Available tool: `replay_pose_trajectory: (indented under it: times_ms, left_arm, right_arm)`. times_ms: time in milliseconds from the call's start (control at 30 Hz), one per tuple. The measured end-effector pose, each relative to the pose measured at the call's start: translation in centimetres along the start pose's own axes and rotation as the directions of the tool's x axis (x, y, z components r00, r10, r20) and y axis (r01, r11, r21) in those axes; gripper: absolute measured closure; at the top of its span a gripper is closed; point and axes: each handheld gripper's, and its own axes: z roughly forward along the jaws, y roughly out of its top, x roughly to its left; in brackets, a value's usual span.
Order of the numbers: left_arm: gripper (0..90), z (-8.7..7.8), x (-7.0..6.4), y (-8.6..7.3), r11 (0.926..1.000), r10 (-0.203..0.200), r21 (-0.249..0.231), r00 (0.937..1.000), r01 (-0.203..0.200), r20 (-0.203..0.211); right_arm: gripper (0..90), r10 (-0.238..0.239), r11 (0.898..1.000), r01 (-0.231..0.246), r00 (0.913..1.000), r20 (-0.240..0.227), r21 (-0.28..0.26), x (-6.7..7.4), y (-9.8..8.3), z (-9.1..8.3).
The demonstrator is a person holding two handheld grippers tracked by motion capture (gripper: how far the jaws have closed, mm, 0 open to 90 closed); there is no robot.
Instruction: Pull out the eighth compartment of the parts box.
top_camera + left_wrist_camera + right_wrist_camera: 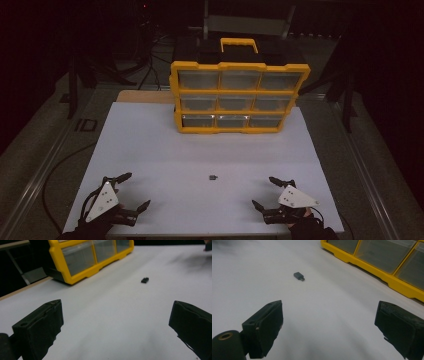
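A small dark adapter-like piece [213, 177] lies on the white tabletop [200, 150], between my two grippers and a little farther out. It also appears ahead of the jaws in the left gripper view [144, 280] and in the right gripper view [299, 276]. My left gripper [136, 190] rests near the front left corner, jaws spread wide with nothing between them. My right gripper [266, 192] sits near the front right corner, equally wide and empty. A yellow organiser case [239, 96] with clear drawers stands at the far side of the table.
The organiser [87, 257] has a yellow handle [239, 45] on top and several closed clear drawers [384, 253]. Dark floor, cables and stand legs surround the table. A wide stretch of white surface lies between the grippers and the case.
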Motion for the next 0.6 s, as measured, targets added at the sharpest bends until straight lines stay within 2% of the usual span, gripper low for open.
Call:
replay_pose_trajectory:
  times_ms: [167, 367, 467, 600]
  left_arm:
    - [0.0, 0.14, 0.09, -0.10, 0.9999, -0.013, 0.002, 0.9999, 0.013, 0.004]
    - [0.0, 0.31, 0.01, -0.08, 0.9999, -0.006, 0.013, 1.0000, 0.006, 0.002]
    - [0.0, 0.33, 0.08, -0.04, 0.9997, -0.025, 0.001, 0.9997, 0.025, 0.007]
    - [0.0, 0.41, 0.00, 0.18, 0.9997, -0.022, 0.001, 0.9997, 0.022, 0.008]
  right_arm:
    - [8.3, 0.005, 1.000, -0.005, 0.9999, -0.011, -0.004, 0.02, 0.06, 0.04]
    - [8.3, 0.007, 1.000, -0.007, 0.9999, -0.007, -0.010, 0.01, 0.05, -0.12]
    - [8.3, 0.004, 1.000, -0.004, 0.9999, -0.015, -0.018, 0.06, 0.09, -0.13]
    - [8.3, -0.004, 1.000, 0.004, 0.9999, -0.014, -0.014, 0.11, 0.06, -0.05]
